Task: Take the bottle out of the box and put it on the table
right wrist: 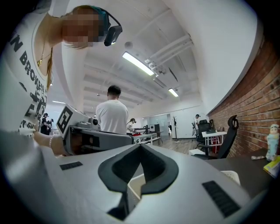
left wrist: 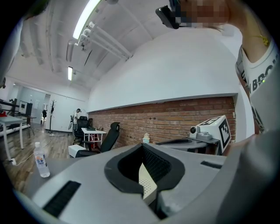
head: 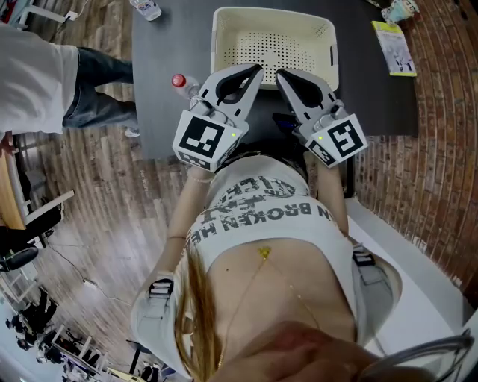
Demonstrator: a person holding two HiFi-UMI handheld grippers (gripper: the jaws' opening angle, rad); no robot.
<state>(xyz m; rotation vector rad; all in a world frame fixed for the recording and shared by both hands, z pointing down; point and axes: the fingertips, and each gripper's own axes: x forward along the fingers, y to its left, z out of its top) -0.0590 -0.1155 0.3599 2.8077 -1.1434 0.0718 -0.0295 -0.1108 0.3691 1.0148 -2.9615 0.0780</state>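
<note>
Head view: box [head: 224,46] empty, bottle [head: 184,84] on table [head: 166,46] left of the left gripper [head: 258,71]; we judge the task done. It and the right gripper [head: 281,75] are closed, empty.

Two bottles [head: 181,82] [head: 146,8], one box [head: 221,41], one booklet [head: 394,48], two grippers [head: 257,70] [head: 281,74].

A dark table [head: 172,45] carries a cream perforated basket [head: 272,13] at its middle, toward the far side. A red-capped bottle [head: 183,83] sits near the left edge, and a clear bottle [head: 146,7] stands at the far left corner. On the right lies a yellow-green booklet [head: 393,46] — behind it, a small figurine [head: 399,10].
</note>
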